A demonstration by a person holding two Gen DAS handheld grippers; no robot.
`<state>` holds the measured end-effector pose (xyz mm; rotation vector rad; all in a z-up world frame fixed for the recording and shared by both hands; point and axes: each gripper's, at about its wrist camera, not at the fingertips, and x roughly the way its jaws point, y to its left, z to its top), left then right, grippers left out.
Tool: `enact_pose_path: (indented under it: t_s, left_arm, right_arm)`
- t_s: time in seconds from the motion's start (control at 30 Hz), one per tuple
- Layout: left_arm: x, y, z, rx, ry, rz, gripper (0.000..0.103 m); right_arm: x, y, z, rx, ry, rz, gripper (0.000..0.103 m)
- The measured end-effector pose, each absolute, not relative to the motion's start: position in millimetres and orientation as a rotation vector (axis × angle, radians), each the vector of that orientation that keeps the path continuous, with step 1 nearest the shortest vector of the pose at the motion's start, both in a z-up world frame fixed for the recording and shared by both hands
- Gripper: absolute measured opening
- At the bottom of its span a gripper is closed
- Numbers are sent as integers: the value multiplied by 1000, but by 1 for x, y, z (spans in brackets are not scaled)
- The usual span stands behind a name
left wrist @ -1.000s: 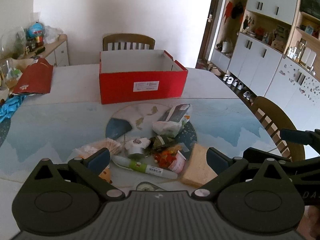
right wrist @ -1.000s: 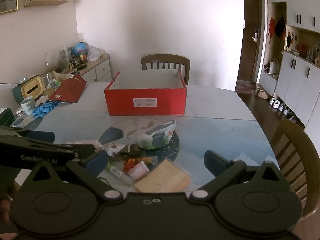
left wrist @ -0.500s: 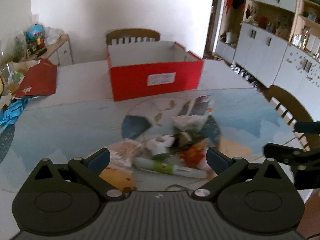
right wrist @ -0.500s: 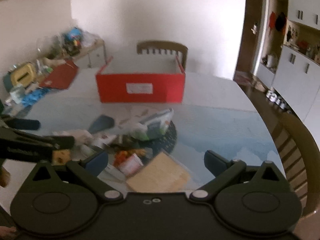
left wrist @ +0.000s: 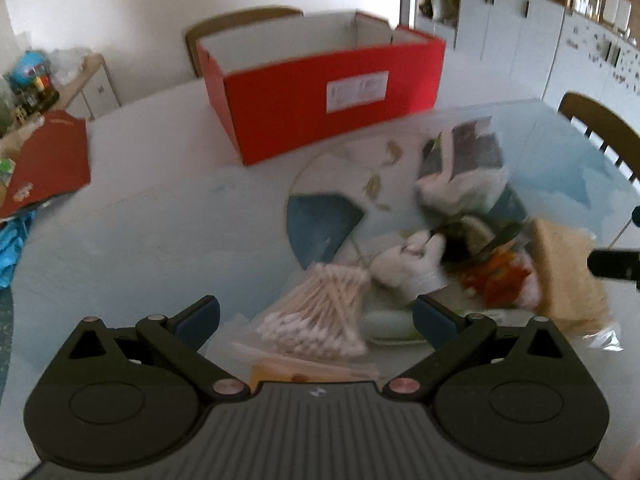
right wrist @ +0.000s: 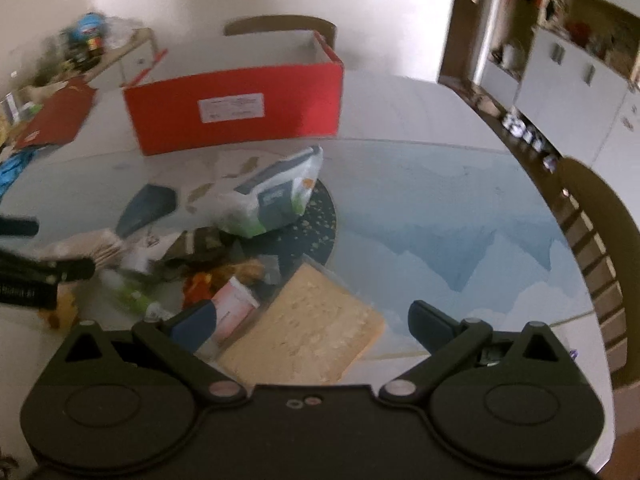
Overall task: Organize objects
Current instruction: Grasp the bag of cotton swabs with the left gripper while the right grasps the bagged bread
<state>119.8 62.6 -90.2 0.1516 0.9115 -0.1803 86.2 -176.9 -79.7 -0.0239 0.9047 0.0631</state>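
Observation:
An open red box [left wrist: 320, 88] [right wrist: 236, 108] stands at the back of the table. In front of it lies a heap of small items. My left gripper [left wrist: 316, 316] is open, low over a bag of cotton swabs [left wrist: 316, 312], which lies between its fingers. Beside the swabs are a white roll [left wrist: 408, 268], a green tube [left wrist: 388, 324] and a white-and-grey pouch [left wrist: 464, 172] [right wrist: 276, 196]. My right gripper [right wrist: 312, 320] is open just above a flat tan packet [right wrist: 308, 332] [left wrist: 568, 272], next to a small pink-and-white pack [right wrist: 234, 306].
A red folder [left wrist: 48, 164] [right wrist: 56, 116] and blue cloth [left wrist: 12, 240] lie at the table's left. A cluttered sideboard [right wrist: 100, 48] stands behind. Wooden chairs stand at the far side [left wrist: 240, 28] and at the right [right wrist: 600, 232]. White cabinets [left wrist: 540, 40] line the right wall.
Both grippers have dropped lower and moved forward toward the heap. The left one now has the cotton swabs between its fingers; the right one has closed in on the tan packet.

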Motion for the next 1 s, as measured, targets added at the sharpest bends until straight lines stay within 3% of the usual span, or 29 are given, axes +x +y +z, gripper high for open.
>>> enact_pose_path:
  t_s: [0.53, 0.8, 1.0]
  left_arm:
    - [160, 83, -116, 139, 1029, -269, 101]
    - [171, 91, -120, 62, 1071, -300, 75]
    - [171, 85, -121, 124, 1050, -326, 59]
  right_arm:
    - [128, -180, -123, 176, 1102, -164, 102]
    - [133, -190, -131, 305, 1158, -223, 99]
    - [137, -188, -129, 304, 1151, -228, 87]
